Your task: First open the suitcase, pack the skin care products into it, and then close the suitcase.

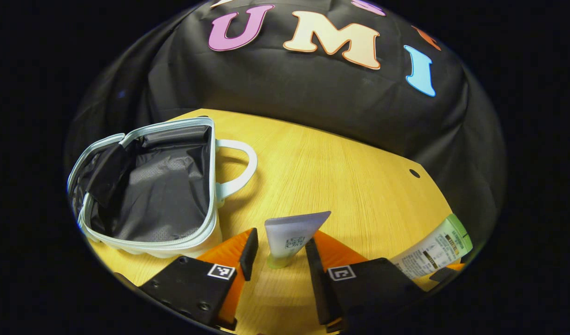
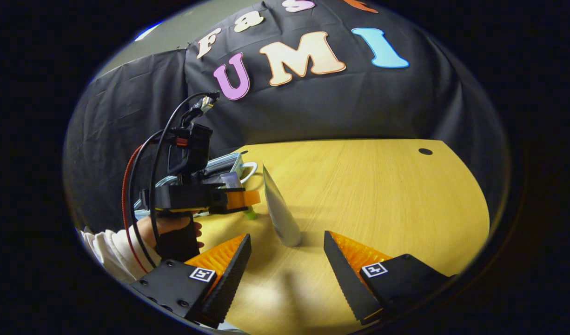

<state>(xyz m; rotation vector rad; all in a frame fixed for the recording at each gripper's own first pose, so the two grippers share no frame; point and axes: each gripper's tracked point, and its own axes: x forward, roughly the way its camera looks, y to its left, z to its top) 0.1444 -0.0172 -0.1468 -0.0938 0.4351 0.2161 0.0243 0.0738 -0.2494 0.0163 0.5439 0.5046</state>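
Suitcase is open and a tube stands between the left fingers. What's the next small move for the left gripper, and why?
Probably close the left gripper on the tube. The tube stands cap-down on the table between the open fingers, which flank it but don't seem to press it yet. The suitcase lies open just beside, ready to receive it. The right gripper is open too, facing a second tube.

- The left gripper [image 2: 248,199], seen from the right gripper view, is showing a boxy black body with a black handle below it.
- Black cables and one red cable [image 2: 127,186] are looping from its top down to the hand [image 2: 166,226].
- A white sleeve [image 2: 110,251] is covering the wrist.
- Each gripper's black finger mounts are showing round screws and a small square black-and-white marker [image 1: 221,271].
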